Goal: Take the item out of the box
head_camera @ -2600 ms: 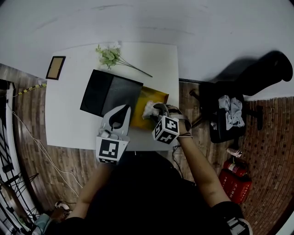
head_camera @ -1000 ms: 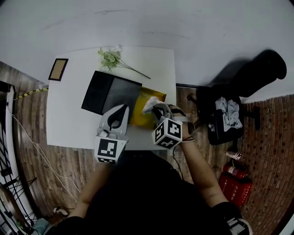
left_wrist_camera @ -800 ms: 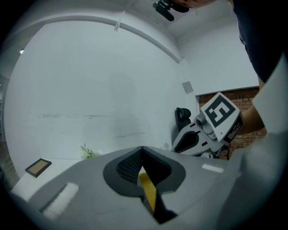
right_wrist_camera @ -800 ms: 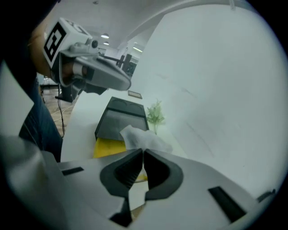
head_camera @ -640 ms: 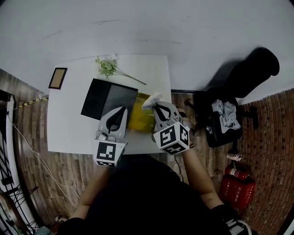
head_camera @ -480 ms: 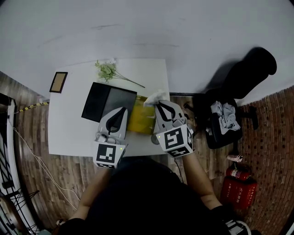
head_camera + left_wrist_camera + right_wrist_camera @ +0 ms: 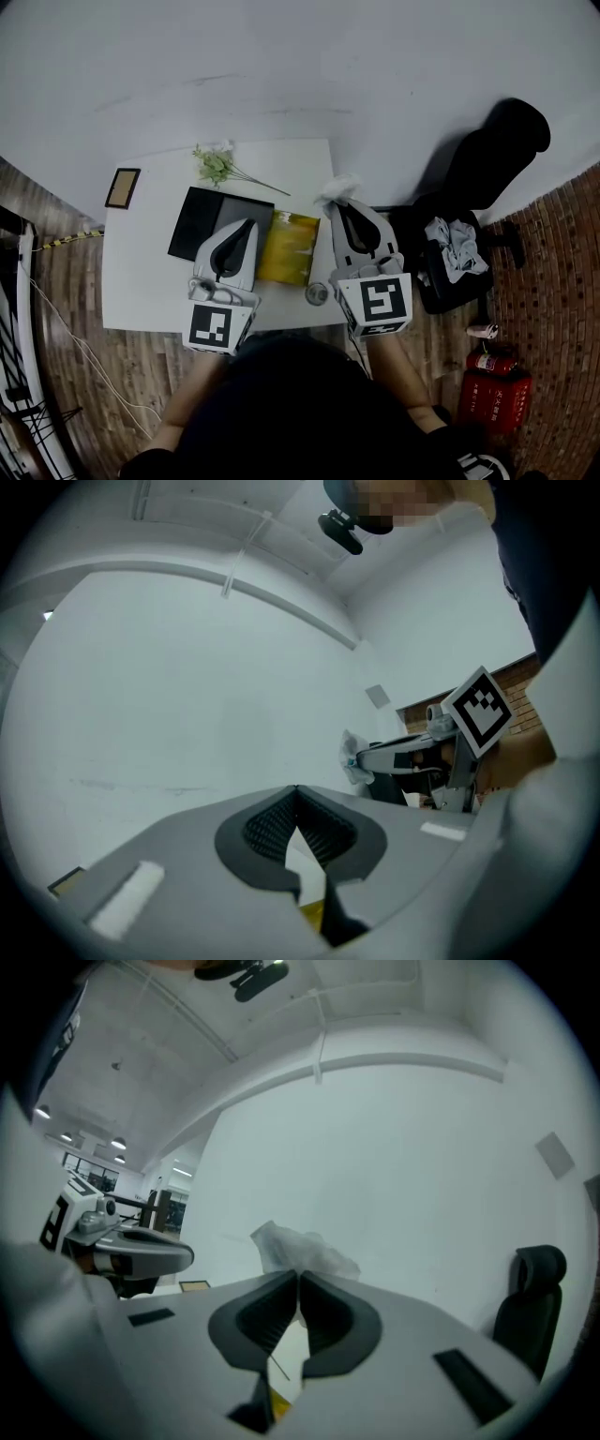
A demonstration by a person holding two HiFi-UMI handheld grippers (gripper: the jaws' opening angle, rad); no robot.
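White table (image 7: 141, 281) carries black box (image 7: 211, 220), yellow section (image 7: 289, 247) at its right. Right gripper (image 7: 339, 202) pinches crumpled white item (image 7: 337, 186) tight at jaw tips, up clear, right of box. Left gripper (image 7: 246, 225) jaws together, empty, over box's near edge.

**Head view.** Light: bright, even and diffuse, no hard glare. Shadows: one soft grey shadow on the white wall beside the black chair (image 7: 487, 155). Distortion: strong fisheye; the edges of the table (image 7: 141, 272) bow and the wall line curves. Exposure: the person's dark torso at the bottom edge shows no detail.

**Left gripper view.** Round frame, corners darkened. The left gripper (image 7: 297, 789) is close to the lens and soft. The wall behind is bright and flat.

**Right gripper view.** Same round frame and dark corners. Ceiling lamps (image 7: 117, 1144) at the left are small blown-out spots. The white item (image 7: 302, 1246) in the right gripper (image 7: 298, 1275) has low contrast against the white wall.
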